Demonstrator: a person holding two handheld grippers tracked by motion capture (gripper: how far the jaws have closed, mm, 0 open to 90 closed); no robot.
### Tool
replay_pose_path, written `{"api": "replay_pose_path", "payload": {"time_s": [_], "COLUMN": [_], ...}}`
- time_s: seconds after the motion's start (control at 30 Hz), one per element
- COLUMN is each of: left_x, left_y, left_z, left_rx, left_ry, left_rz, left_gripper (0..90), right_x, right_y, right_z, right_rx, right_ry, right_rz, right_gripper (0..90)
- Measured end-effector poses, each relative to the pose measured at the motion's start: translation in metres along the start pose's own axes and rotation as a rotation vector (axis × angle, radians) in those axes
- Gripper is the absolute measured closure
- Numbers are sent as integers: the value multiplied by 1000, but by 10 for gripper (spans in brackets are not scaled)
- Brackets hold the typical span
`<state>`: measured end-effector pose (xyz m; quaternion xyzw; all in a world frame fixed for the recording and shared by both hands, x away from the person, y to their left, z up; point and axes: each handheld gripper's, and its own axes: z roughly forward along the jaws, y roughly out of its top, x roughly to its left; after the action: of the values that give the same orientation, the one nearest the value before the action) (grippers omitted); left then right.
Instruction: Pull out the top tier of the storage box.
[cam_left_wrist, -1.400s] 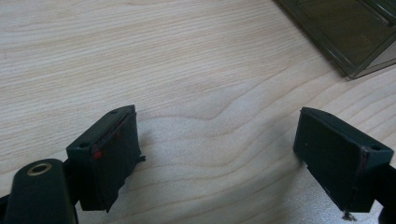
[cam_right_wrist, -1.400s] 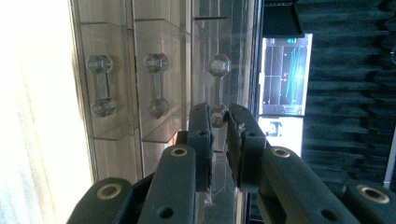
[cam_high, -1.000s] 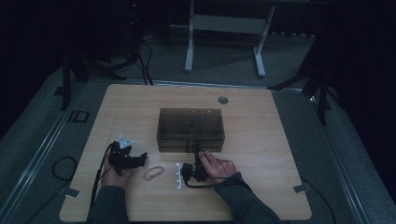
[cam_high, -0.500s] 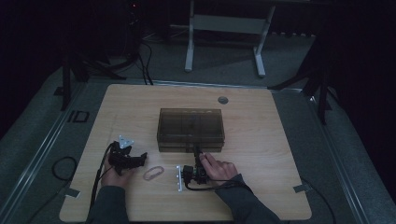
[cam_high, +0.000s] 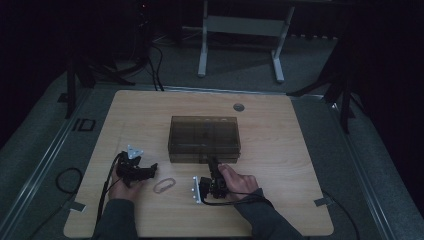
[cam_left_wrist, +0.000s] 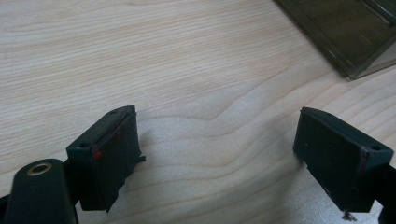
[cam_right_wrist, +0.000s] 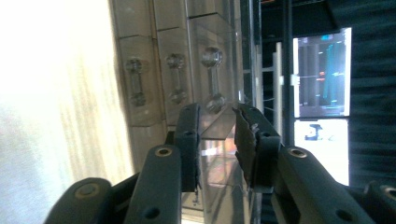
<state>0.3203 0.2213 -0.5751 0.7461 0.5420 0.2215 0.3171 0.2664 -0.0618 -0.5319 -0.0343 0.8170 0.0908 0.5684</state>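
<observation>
Jaws of my right tool (cam_right_wrist: 217, 140) have just eased apart around the latch tab at the front edge of the smoky box (cam_high: 204, 136), mid-frame on the desk (cam_high: 280, 200); whether the pads press it I cannot tell. I judge the lid next. My left tool (cam_left_wrist: 219, 158) rests wide apart, lower left, gripping nothing.
</observation>
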Motion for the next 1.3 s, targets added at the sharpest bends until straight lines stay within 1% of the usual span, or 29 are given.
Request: {"api": "replay_pose_path", "payload": {"time_s": [0.03,0.07,0.1,0.13,0.17,0.2,0.23,0.27,0.3,0.4,0.43,0.47,0.5,0.53,0.63,0.7,0.73,0.87,0.9,0.93,0.97,1.0,1.03,1.07,1.1,1.13,1.23,1.27,1.3], "left_x": [0,0,0,0,0,0,0,0,0,0,0,0,0,0,1,1,1,1,1,1,1,1,1,1,1,1,1,1,1], "left_y": [0,0,0,0,0,0,0,0,0,1,1,2,2,2,3,3,3,3,3,4,4,4,4,4,4,4,4,4,4], "left_z": [0,0,0,0,0,0,0,0,0,1,1,2,2,2,3,3,3,3,3,4,4,4,4,4,4,4,4,4,4], "left_rx": [0,1,1,1,1,2,2,2,2,4,4,4,5,5,3,4,4,10,10,13,13,14,14,13,13,13,13,14,14], "left_ry": [0,3,3,3,3,3,3,3,3,3,3,2,2,2,15,21,22,35,35,40,40,41,41,41,41,41,41,41,41], "left_rz": [0,-2,-2,-2,-2,-2,-2,-2,-2,-2,-2,0,0,0,-11,-19,-20,-31,-31,-39,-39,-41,-41,-41,-41,-41,-41,-41,-41], "left_gripper": [146,146,145,145,145,145,145,145,145,143,139,138,138,139,141,141,141,121,112,102,98,95,95,95,95,95,96,96,95], "right_x": [0,-2,-2,-3,-3,-5,-5,-6,-6,-8,-8,-11,-12,-12,-13,-14,-15,-18,-18,-21,-21,-23,-23,-25,-25,-27,-28,-30,-30], "right_y": [0,-2,-2,-5,-5,-9,-9,-12,-12,-18,-18,-23,-25,-25,-30,-32,-35,-43,-43,-46,-46,-49,-49,-52,-52,-55,-58,-61,-61], "right_z": [0,-1,-1,-3,-3,-5,-5,-6,-6,-7,-7,-8,-9,-9,-9,-9,-8,-8,-8,-8,-8,-8,-8,-9,-9,-10,-11,-11,-11], "right_rx": [0,-1,-1,3,3,1,1,3,3,9,9,12,15,15,20,25,29,37,37,43,43,46,46,50,50,49,49,48,48], "right_ry": [0,19,19,37,37,56,56,70,70,89,89,106,115,115,127,130,135,157,157,162,162,171,171,172,172,177,180,186,186], "right_rz": [0,14,14,40,40,74,74,95,95,123,123,152,168,168,204,212,232,282,282,307,307,327,327,346,346,367,377,398,398], "right_gripper": [698,688,688,680,680,675,675,671,671,666,666,661,660,660,657,656,652,644,644,642,642,638,638,637,637,635,634,633,633]}}
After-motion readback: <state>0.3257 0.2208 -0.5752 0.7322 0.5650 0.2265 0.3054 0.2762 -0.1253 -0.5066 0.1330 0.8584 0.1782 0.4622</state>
